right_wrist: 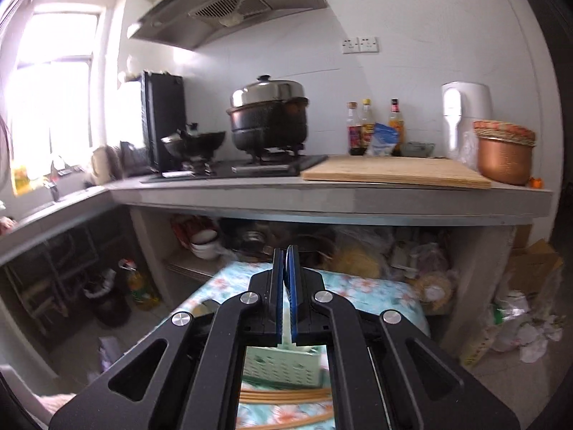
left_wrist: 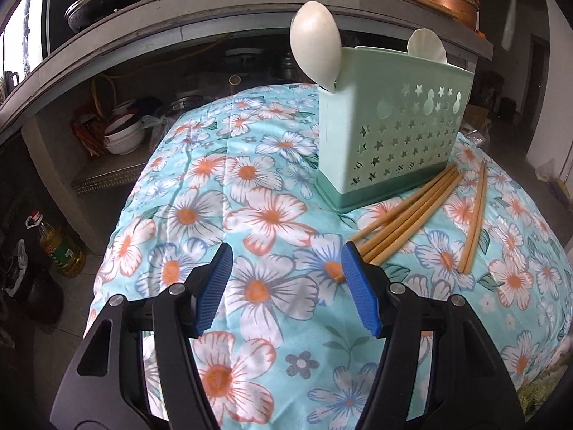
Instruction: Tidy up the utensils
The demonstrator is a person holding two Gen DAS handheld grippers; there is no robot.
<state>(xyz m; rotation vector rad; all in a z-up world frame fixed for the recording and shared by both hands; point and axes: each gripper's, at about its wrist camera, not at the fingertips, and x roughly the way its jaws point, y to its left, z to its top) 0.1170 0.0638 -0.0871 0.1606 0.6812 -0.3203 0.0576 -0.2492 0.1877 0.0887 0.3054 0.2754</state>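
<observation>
A mint-green utensil holder (left_wrist: pixel 390 143) with star cut-outs stands upright on the floral tablecloth (left_wrist: pixel 250 179); through my right gripper's frame the holder (right_wrist: pixel 283 365) shows below. Two white spoons (left_wrist: pixel 317 46) stand in it, bowls up. Several bamboo chopsticks (left_wrist: pixel 404 222) lie in front of the holder, with two more (left_wrist: pixel 474 215) to the right. My left gripper (left_wrist: pixel 286 251) hovers low over the cloth, open and empty, its right finger beside the chopstick ends. My right gripper (right_wrist: pixel 285 249) is raised high, shut. A blurred white spoon (left_wrist: pixel 510 10) hangs in the air at top right, apparently in its grip.
A concrete counter (right_wrist: pixel 322 197) runs behind the table, carrying a stove with a lidded pot (right_wrist: pixel 268 114), a wooden board (right_wrist: pixel 394 172) and a copper pot (right_wrist: pixel 505 157). Bowls (left_wrist: pixel 123 136) sit under the counter. An oil bottle (left_wrist: pixel 61 247) stands on the floor to the left.
</observation>
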